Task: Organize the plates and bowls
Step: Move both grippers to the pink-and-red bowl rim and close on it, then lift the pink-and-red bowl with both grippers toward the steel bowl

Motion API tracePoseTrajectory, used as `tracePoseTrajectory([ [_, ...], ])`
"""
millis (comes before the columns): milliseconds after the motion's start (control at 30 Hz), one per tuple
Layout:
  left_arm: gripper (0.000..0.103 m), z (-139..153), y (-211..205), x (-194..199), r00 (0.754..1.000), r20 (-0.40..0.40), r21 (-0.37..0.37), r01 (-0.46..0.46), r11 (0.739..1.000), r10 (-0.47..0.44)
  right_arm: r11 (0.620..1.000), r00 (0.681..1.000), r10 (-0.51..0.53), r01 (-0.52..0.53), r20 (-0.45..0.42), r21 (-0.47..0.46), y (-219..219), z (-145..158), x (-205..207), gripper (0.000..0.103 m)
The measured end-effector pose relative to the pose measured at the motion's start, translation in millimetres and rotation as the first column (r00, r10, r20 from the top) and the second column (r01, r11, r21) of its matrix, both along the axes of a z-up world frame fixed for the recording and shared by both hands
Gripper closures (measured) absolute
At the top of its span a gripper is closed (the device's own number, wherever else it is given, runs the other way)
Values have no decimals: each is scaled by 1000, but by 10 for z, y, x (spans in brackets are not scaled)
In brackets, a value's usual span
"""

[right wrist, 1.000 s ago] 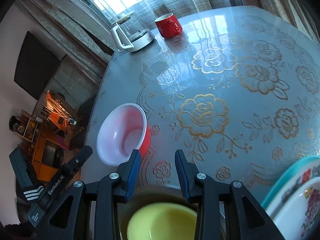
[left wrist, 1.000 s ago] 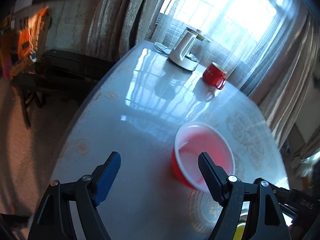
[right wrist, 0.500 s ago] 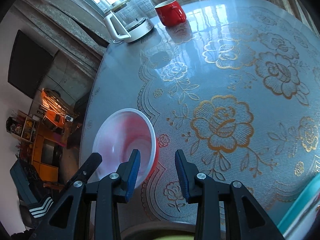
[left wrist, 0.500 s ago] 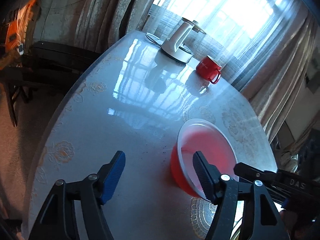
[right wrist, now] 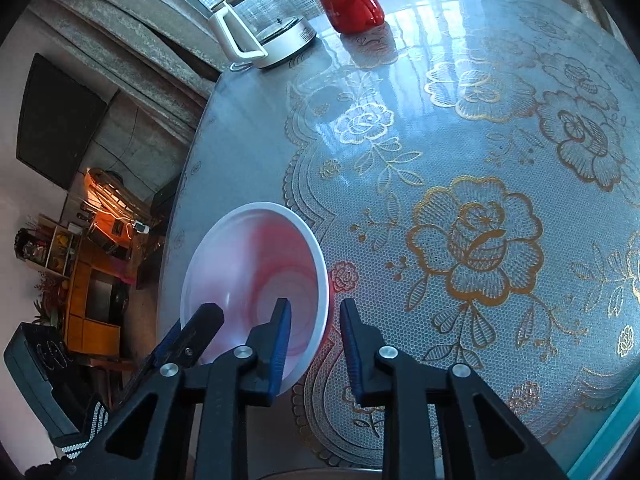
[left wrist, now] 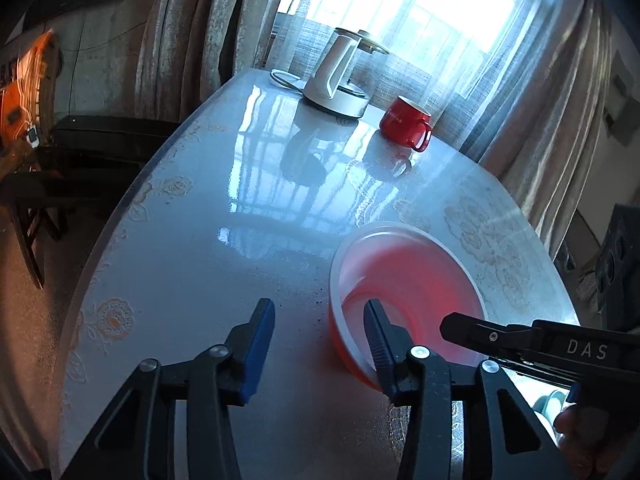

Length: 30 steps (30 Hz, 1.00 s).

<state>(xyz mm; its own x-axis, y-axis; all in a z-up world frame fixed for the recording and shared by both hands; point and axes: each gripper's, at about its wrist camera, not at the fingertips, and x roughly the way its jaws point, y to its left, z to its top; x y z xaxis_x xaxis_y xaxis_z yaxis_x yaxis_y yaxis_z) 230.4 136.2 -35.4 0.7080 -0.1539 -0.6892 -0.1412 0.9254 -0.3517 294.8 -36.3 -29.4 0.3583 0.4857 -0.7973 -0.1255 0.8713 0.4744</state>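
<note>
A red bowl (left wrist: 408, 280) with a white inside stands upright on the flowered tablecloth (right wrist: 472, 240). My left gripper (left wrist: 318, 332) straddles its left wall. One finger is inside the bowl and the other is well clear outside, and the jaws are closing. My right gripper (right wrist: 314, 330) straddles the opposite rim of the bowl (right wrist: 256, 272), closing, with a thin gap still showing beside the outer finger. In the right wrist view the left gripper's fingers (right wrist: 200, 320) reach in from the left. In the left wrist view the right gripper's fingers (left wrist: 472, 326) come in from the right.
A white kettle (left wrist: 336, 76) and a red mug (left wrist: 404, 128) stand at the far side by the curtained window. A teal plate rim (right wrist: 616, 432) shows at the lower right. The table's edge (left wrist: 120, 216) curves close on the left, with a dark bench (left wrist: 100, 136) beyond.
Both grippers moved down and in onto the red bowl, and their jaws narrowed. The yellow bowl and flowered plates slipped out of the right wrist view.
</note>
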Motion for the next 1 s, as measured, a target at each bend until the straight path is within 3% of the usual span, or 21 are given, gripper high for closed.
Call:
tracePoseTrajectory([
  [233,71,-6,-60,9,1000,7,28,24,999,-25,1000,1000,0,0,-4,8,4,-25,5,86],
  [400,86,11,-150,-1,998,19,72,61,996,-62,1000,1000,4,-5,18,18,-15,-39,-23,87],
  [667,90,23,-195,-27,996,29,79,86,993,-89,999,999,-18,17,29,27,-95,-23,-80,88],
  [1000,90,154,-276,-134,987,106,124,105,987,-119,999,996,-41,39,80,27,-169,104,-216,88],
])
